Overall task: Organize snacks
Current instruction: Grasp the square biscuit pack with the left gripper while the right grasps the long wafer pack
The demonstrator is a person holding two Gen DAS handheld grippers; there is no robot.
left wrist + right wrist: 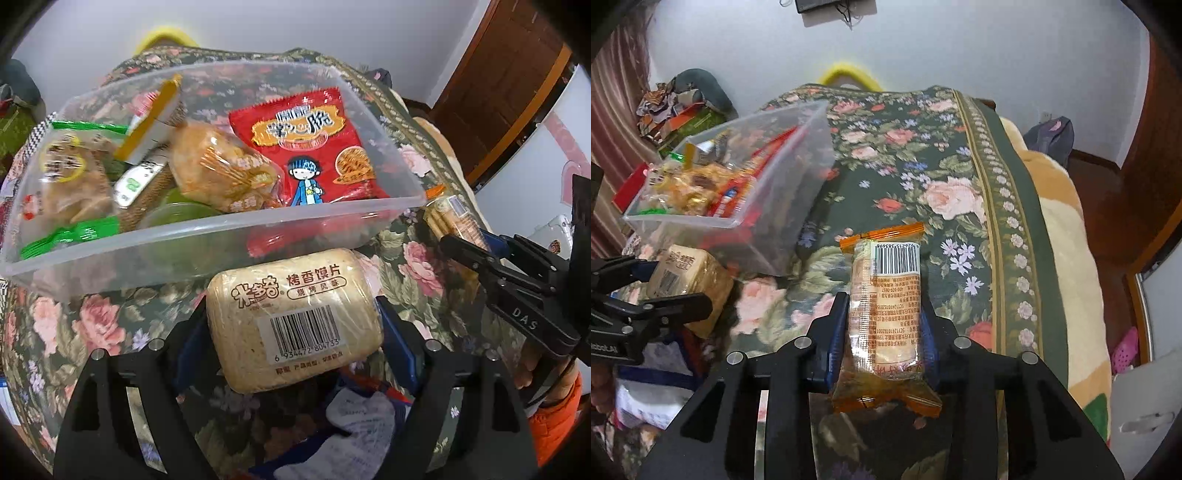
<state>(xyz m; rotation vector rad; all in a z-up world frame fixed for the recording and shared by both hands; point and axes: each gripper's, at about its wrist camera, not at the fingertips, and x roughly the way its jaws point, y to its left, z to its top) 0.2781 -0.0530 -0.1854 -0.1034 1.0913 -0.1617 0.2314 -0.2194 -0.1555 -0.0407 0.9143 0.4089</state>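
Left wrist view shows the left gripper (pixel 295 325) clamped on a beige toasted-bun packet (pixel 293 319) with its barcode face up, held just short of the clear plastic bin (pixel 221 225) that stands straight ahead on the floral cloth (pixel 92 325). Only this view looks down into the bin: a red noodle-snack bag (pixel 306 147) leans against its far-right wall, an orange-printed pastry packet (pixel 218 170) lies beside it, and green-edged wrappers (pixel 70 232) crowd the left end. Off to the right the right gripper (pixel 458 236) shows from the side, a wafer pack (pixel 452 218) at its tip. Right wrist view fills in that grasp — the right gripper (pixel 884 321) pinches the orange-ended wafer pack (pixel 884 314) between its blue pads (pixel 836 332), barcode up, over open cloth, with the bin (pixel 798 206) ahead to the left and the bun packet (pixel 690 280) just beside it.
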